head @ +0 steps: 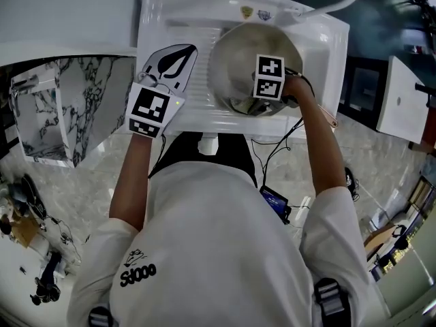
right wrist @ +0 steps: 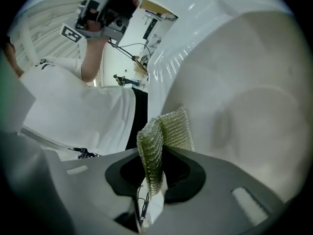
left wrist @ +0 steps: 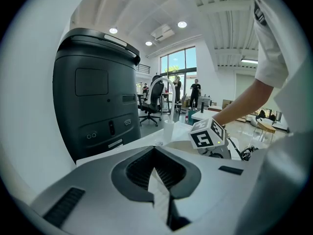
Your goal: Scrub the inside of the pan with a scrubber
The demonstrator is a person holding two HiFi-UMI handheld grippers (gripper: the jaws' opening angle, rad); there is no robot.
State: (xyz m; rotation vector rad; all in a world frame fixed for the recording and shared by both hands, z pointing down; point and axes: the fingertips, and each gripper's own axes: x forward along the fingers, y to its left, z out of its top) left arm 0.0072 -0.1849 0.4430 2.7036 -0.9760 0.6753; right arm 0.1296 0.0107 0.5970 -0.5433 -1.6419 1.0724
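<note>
A round metal pan (head: 235, 56) sits in the white sink (head: 323, 43). My right gripper (head: 264, 102) reaches down into the pan at its near side, its marker cube above it. In the right gripper view the right gripper (right wrist: 156, 148) is shut on a folded greenish mesh scrubber (right wrist: 166, 131), which stands up from the jaws close to the pan's pale inner wall (right wrist: 249, 102). My left gripper (head: 172, 65) hovers over the sink's ribbed left side, apart from the pan. It is shut with nothing in it (left wrist: 157, 169).
A white curved faucet (head: 344, 2) arches over the sink's far right corner. A marble-patterned counter (head: 65, 107) lies to the left. A large dark machine (left wrist: 95, 102) stands beyond the sink, with people and office chairs far behind. Cables hang by my right side.
</note>
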